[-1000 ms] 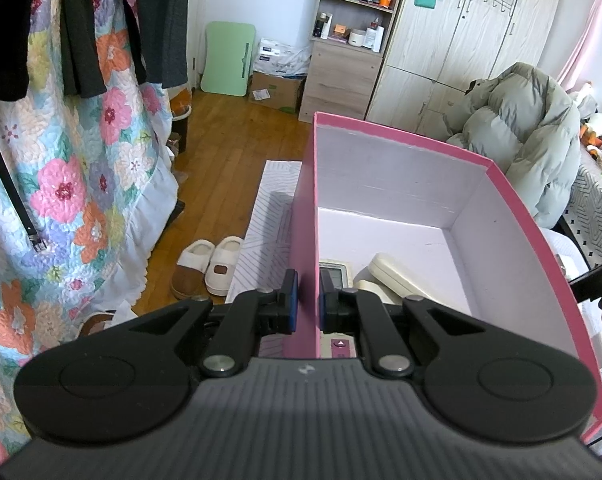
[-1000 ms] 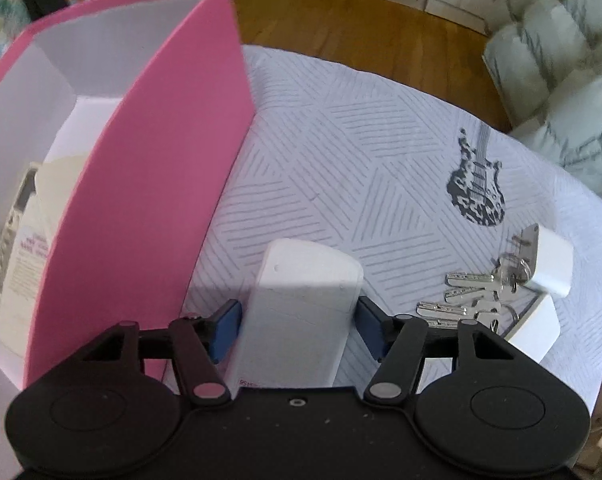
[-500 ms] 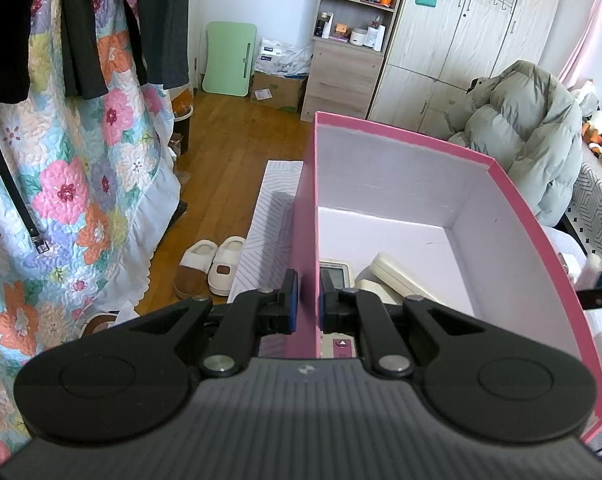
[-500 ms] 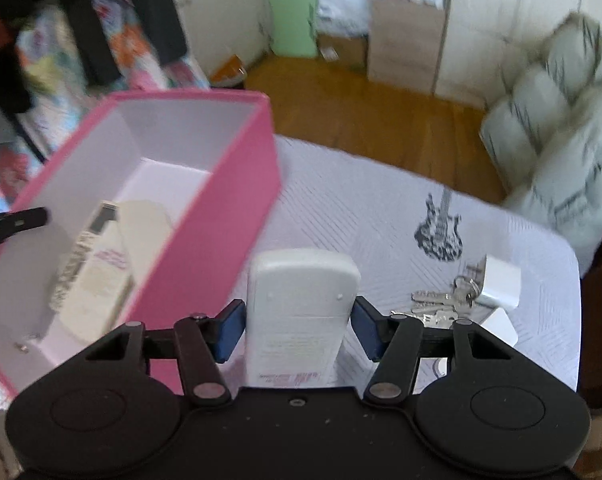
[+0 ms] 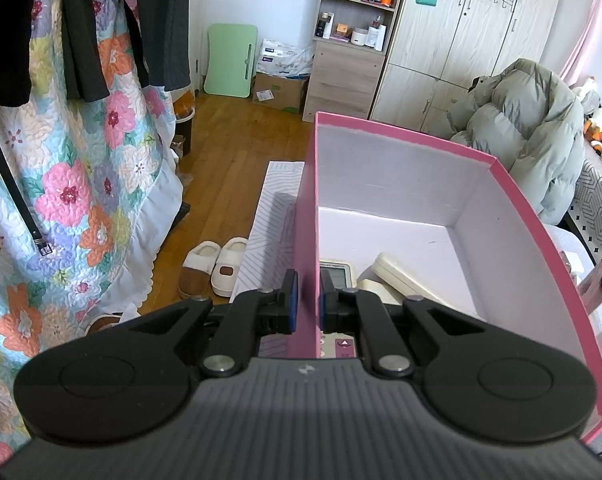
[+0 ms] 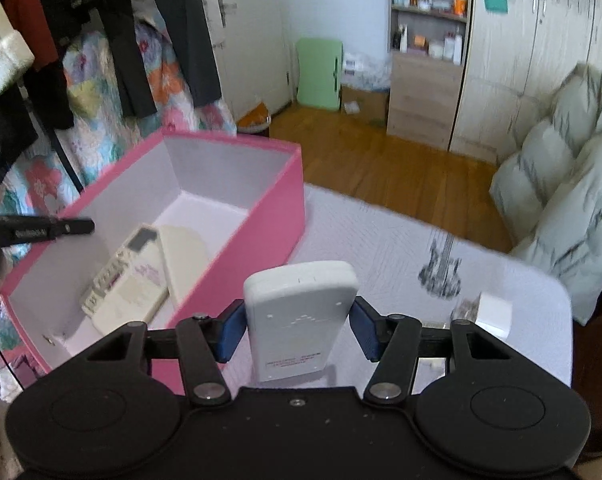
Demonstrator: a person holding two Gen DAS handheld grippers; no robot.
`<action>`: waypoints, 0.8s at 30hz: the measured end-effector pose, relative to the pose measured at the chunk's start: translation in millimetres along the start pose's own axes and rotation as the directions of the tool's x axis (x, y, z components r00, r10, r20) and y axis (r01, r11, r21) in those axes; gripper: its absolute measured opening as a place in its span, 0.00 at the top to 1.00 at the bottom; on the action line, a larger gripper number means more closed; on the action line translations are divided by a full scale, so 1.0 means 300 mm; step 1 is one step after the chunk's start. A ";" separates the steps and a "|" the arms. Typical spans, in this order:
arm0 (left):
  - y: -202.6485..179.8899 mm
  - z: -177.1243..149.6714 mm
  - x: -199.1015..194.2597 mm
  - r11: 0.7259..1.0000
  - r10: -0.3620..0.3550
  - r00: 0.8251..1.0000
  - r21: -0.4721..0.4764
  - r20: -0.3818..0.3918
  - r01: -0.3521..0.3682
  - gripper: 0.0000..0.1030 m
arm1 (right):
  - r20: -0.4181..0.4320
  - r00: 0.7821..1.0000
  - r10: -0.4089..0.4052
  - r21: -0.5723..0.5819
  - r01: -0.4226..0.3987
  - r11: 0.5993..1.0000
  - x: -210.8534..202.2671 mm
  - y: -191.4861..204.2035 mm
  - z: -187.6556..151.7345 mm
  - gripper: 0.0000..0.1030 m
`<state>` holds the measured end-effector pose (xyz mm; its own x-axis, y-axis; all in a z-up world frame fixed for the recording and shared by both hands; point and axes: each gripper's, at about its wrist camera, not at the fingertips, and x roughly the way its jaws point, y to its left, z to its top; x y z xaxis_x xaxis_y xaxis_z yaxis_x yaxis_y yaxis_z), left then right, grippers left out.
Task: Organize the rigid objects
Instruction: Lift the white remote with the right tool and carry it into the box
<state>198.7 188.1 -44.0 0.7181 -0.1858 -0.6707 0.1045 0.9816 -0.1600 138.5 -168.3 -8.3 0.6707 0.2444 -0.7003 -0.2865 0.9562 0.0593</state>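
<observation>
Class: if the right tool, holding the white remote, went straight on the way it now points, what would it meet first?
Probably nothing close: past the white remote in the right tool lies the patterned tablecloth, then floor. The pink box sits left of that line, though depth is unclear.

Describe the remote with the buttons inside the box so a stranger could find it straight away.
Find the pink box with white inner walls on the striped tablecloth. On its floor, at the end nearest the grippers, lie two cream remotes side by side; the buttoned remote is the one nearer the wall that the left gripper clamps. It lies face up, showing a grey screen and button rows, while its neighbour shows a plain back.
</observation>
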 end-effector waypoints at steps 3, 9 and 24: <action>0.000 0.000 -0.001 1.000 -0.001 1.000 -0.002 0.000 0.001 0.91 | 0.066 0.998 0.017 -0.006 -0.016 1.000 -0.055 0.013 0.047 0.40; -0.001 0.000 0.000 1.000 -0.006 1.000 -0.005 0.000 0.006 0.91 | 0.137 0.978 0.156 -0.048 -0.151 0.987 -0.115 0.092 0.158 0.40; -0.013 -0.004 0.009 1.000 -0.019 1.000 -0.011 0.000 0.019 0.91 | -0.138 0.920 0.367 -0.284 -0.392 0.875 0.241 0.382 0.171 0.40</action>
<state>199.3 183.7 -46.1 0.7161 -0.2045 -0.6673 0.1106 0.9773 -0.1808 189.4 -32.7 -15.7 0.4176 0.5538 -0.7204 -0.7077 0.6954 0.1243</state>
